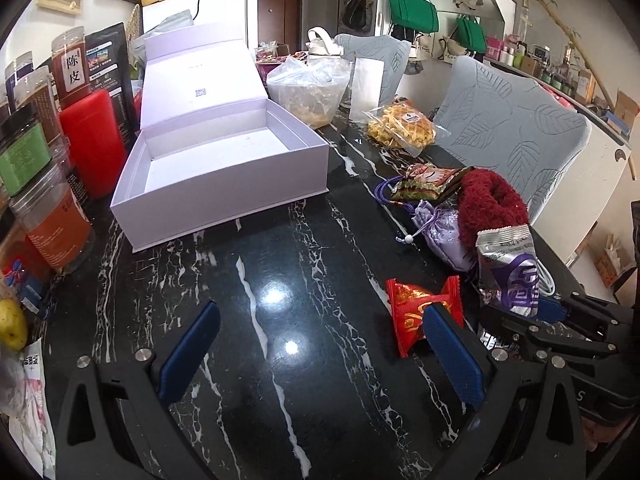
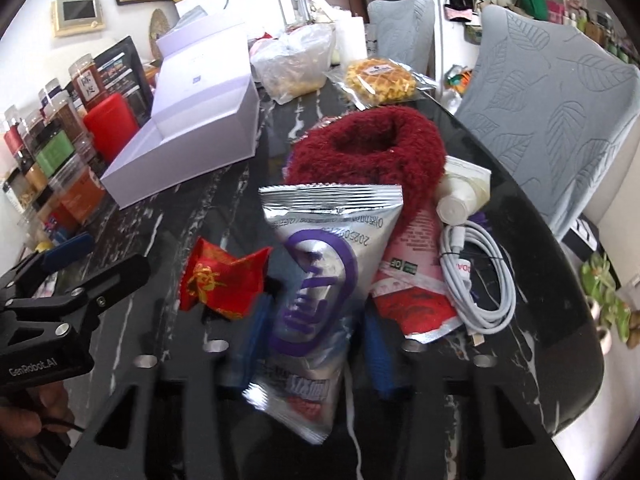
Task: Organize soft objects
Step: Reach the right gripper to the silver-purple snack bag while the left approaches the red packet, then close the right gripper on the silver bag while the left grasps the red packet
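A: Left wrist view first. What shows?

B: The left gripper (image 1: 320,344) hovers over the black marble table (image 1: 256,264), jaws spread wide with nothing between them. A red packet (image 1: 416,312) lies just beside its right finger. The white box (image 1: 224,168) sits open further back, and the maroon fuzzy sock (image 1: 492,204) lies to the right beside a lilac pouch (image 1: 440,232).

A: And the right wrist view?

B: The right gripper (image 2: 316,336) is clamped on the silver packet (image 2: 320,276), held upright above the table. The sock lies behind it, and a white cable (image 2: 480,280) is coiled to the right.
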A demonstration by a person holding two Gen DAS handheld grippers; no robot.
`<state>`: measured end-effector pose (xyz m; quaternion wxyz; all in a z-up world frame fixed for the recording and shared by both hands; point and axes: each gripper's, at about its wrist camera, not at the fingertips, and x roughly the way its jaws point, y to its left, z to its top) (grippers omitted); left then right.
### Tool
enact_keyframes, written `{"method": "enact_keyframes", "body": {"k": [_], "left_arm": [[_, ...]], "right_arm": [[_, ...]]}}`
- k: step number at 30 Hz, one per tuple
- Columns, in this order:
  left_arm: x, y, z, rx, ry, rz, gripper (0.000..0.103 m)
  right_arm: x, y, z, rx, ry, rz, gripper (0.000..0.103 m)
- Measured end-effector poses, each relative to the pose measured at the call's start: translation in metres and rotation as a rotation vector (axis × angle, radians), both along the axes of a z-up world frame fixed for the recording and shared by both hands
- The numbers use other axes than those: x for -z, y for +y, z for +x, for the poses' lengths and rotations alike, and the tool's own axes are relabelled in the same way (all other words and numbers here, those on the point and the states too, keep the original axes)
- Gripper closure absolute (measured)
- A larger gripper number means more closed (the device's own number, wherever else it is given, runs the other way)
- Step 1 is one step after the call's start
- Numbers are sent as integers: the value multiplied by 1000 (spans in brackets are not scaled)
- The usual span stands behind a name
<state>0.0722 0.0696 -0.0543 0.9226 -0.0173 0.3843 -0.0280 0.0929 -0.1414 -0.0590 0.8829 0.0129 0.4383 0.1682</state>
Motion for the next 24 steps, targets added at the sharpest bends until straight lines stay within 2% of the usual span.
{"method": "enact_keyframes", "body": {"k": [2,5,10,16,24], "left_arm": [[0,-1,1,9,-1,-9,0],[1,-5,4,28,6,-27,0],[6,-18,11,67,25,-41,0],[18,-35,22,122,84,-111,0],[30,-59,32,150,121,-73,0]], "right_arm": [[-2,1,-2,-27,-6,-5,69],[-7,-3,-4,-41,0,27,70],[-18,-14,-9,-30,-34,19,70],[-25,-30,-10,-13,-44,46,70],[-26,-50,-8,22,-55,58,70]]}}
